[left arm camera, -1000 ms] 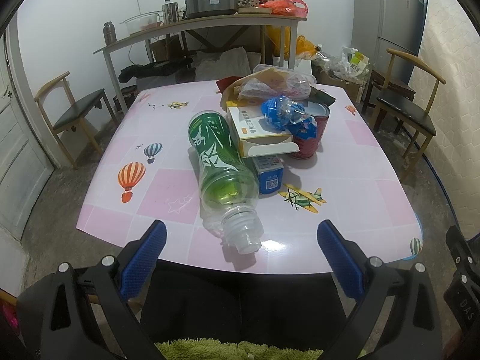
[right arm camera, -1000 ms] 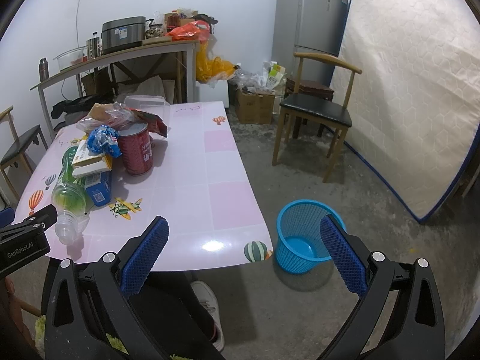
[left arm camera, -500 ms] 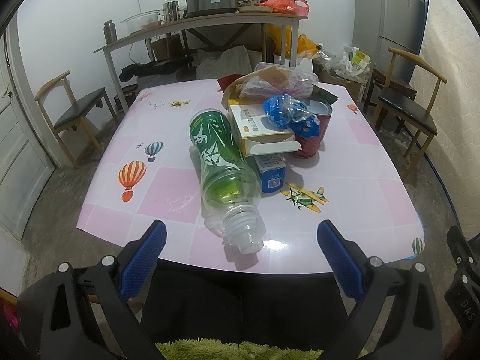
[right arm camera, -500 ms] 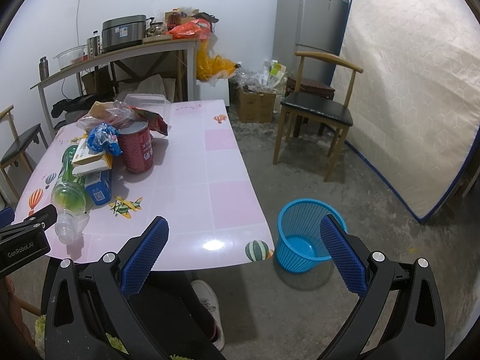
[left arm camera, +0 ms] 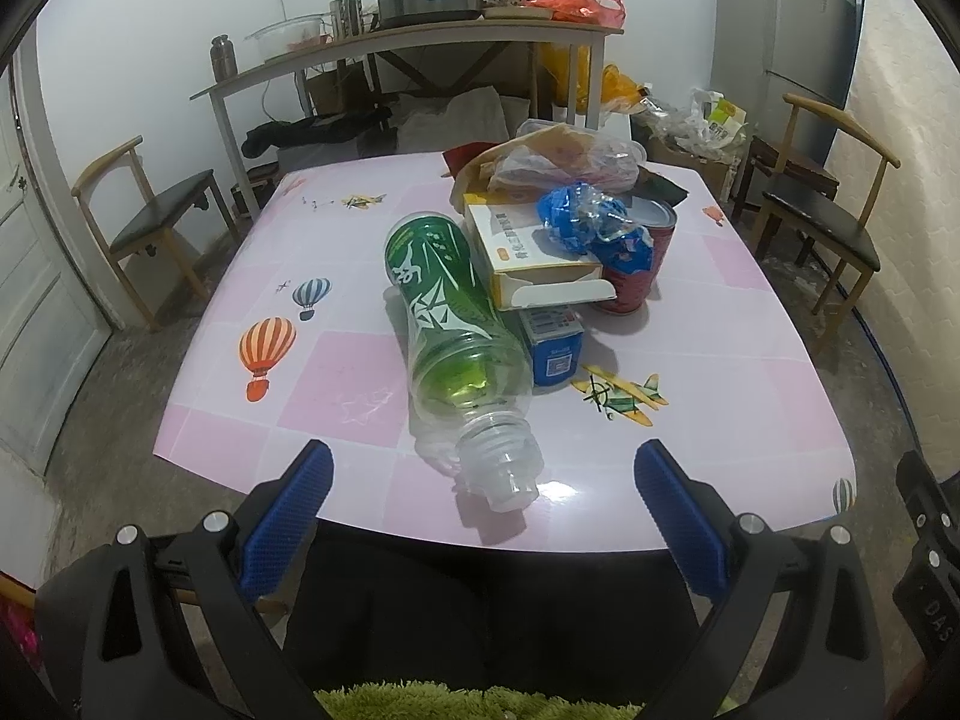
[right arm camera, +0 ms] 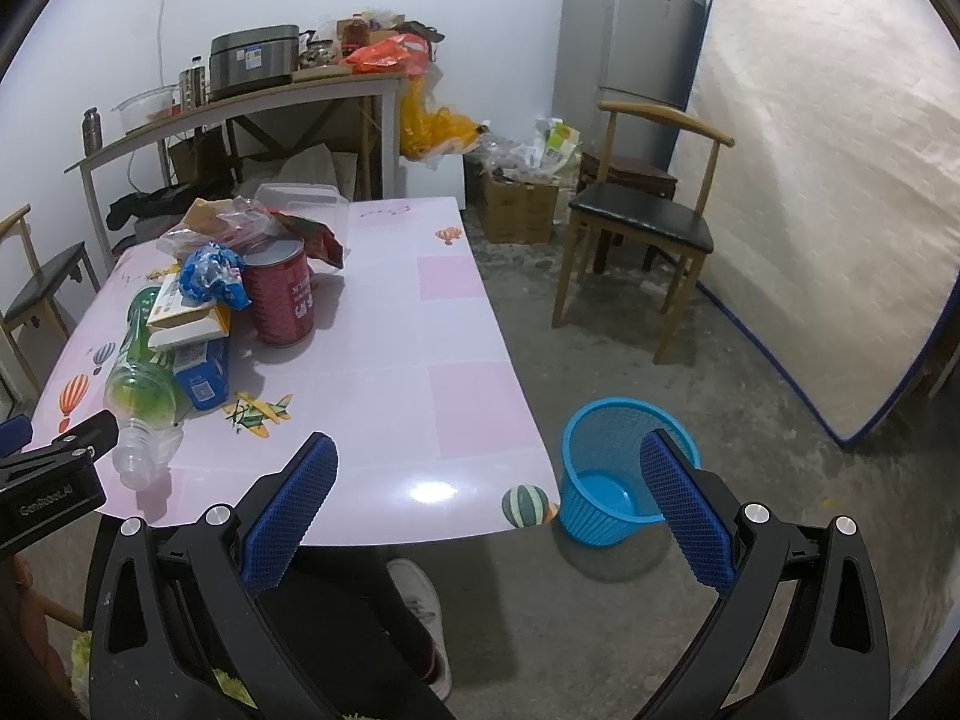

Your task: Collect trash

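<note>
A pile of trash lies on the pink table (left arm camera: 336, 384): a green plastic bottle (left arm camera: 450, 324) on its side with its open neck toward me, a white and yellow carton (left arm camera: 528, 258), a small blue box (left arm camera: 555, 348), a red can (left arm camera: 636, 276), a crumpled blue wrapper (left arm camera: 588, 222) and plastic bags (left arm camera: 564, 159). My left gripper (left arm camera: 480, 480) is open and empty, just before the bottle's neck at the table's near edge. My right gripper (right arm camera: 489, 468) is open and empty, over the table's near right corner. A blue mesh bin (right arm camera: 624, 468) stands on the floor right of the table.
Wooden chairs stand at the left (left arm camera: 156, 216) and at the right (right arm camera: 642, 228). A long side table (left arm camera: 408, 42) with a cooker and clutter stands by the back wall. A fridge (right arm camera: 630, 30) and a leaning mattress (right arm camera: 828, 180) are at the right. My shoe (right arm camera: 420, 600) is under the table.
The left gripper has crept slightly closer to the bottle. The right gripper has barely moved. Nothing was taken hold of.
</note>
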Demonstrator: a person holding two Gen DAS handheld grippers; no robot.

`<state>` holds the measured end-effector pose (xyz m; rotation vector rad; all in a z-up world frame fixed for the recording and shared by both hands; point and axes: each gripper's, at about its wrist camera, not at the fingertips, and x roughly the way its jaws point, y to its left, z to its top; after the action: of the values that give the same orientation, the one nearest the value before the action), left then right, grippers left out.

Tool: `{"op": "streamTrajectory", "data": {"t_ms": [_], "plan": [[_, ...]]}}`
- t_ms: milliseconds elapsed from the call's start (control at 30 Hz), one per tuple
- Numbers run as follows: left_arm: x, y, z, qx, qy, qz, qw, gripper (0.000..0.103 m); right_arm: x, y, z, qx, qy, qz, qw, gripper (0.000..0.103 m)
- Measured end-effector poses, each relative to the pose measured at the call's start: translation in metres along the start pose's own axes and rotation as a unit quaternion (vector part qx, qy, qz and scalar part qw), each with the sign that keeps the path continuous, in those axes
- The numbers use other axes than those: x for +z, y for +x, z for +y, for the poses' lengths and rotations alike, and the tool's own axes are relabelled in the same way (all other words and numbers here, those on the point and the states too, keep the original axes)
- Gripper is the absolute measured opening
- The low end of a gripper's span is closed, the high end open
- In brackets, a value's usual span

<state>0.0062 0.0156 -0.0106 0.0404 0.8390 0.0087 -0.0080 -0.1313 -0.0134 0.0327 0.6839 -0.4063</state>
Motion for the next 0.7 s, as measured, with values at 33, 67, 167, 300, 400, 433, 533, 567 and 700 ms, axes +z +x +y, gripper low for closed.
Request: {"op": "streamTrajectory", "data": {"t_ms": [33,67,167,300,400,433,533,567,700], "plan": [[0.001,0.001,0.000,0.001,0.000,0.002,1.0000,0.098,0.004,0.000,0.002,0.000,-0.002,0.001,1.000,0.097],[0.000,0.003,0.002,0.001,0.000,0.002,1.0000,0.098,0.006,0.001,0.003,0.001,-0.003,0.003,1.000,0.097],[0.004,0.005,-0.001,0.003,0.002,0.001,1.0000,0.098,0.006,0.005,0.005,0.003,-0.011,0.006,1.000,0.097],[0.007,0.011,0.006,0.005,0.003,-0.007,1.0000,0.098,0.010,0.013,0.011,0.011,-0.023,0.010,1.000,0.097],[0.012,0.013,0.016,0.007,0.009,-0.025,0.9996,0.098,0.019,0.020,0.017,0.029,-0.025,0.003,0.999,0.097],[0.015,0.014,0.018,0.011,0.011,-0.031,0.9994,0.098,0.023,0.023,0.019,0.038,-0.025,-0.002,0.999,0.097],[0.024,0.017,0.032,0.025,0.010,-0.049,0.9984,0.098,0.031,0.030,0.027,0.067,-0.019,-0.018,0.997,0.097],[0.027,0.020,0.039,0.027,0.006,-0.049,0.9984,0.098,0.034,0.034,0.031,0.084,-0.017,-0.024,0.996,0.097],[0.043,0.037,0.055,0.003,0.013,-0.033,0.9994,0.098,0.046,0.049,0.051,0.123,-0.022,-0.025,0.992,0.097]]}}
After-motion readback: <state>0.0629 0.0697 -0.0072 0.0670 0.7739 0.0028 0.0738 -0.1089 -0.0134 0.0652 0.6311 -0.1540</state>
